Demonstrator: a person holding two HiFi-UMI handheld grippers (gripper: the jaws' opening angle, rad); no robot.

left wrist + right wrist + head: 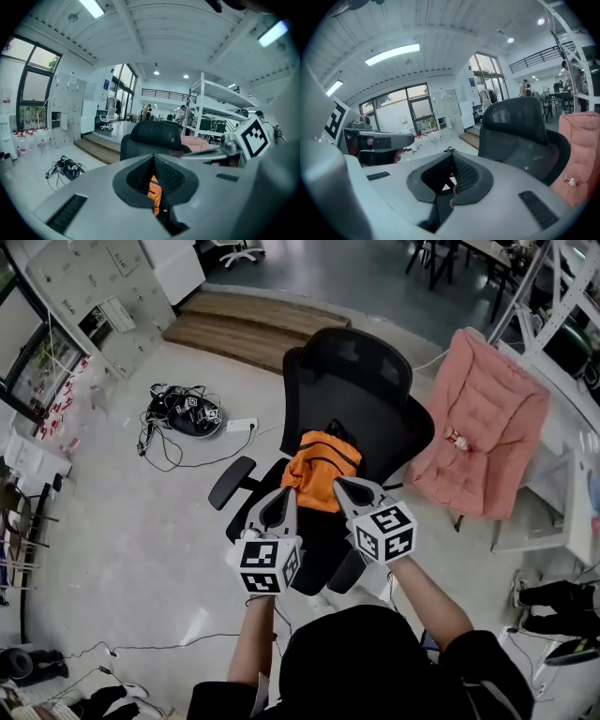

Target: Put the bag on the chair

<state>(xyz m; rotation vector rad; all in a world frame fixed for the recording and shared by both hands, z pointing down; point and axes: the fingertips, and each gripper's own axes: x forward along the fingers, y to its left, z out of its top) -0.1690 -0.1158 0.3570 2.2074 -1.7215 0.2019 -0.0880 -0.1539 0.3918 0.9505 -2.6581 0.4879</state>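
An orange bag (319, 470) with black straps lies on the seat of a black mesh office chair (352, 371). My left gripper (284, 491) is at the bag's near left corner, shut, and in the left gripper view orange bag fabric (154, 194) shows pinched between its jaws (153, 159). At the bag's near right edge, my right gripper (343, 486) has its jaws together. In the right gripper view (452, 157) a thin dark strap and a bit of pale orange show between the pads. The chair's backrest (515, 126) rises just beyond.
A pink padded chair (483, 418) stands to the right of the office chair. A tangle of cables and a power strip (183, 413) lies on the floor at the left. A wooden step (244, 324) runs behind. White racks and desks stand at the right.
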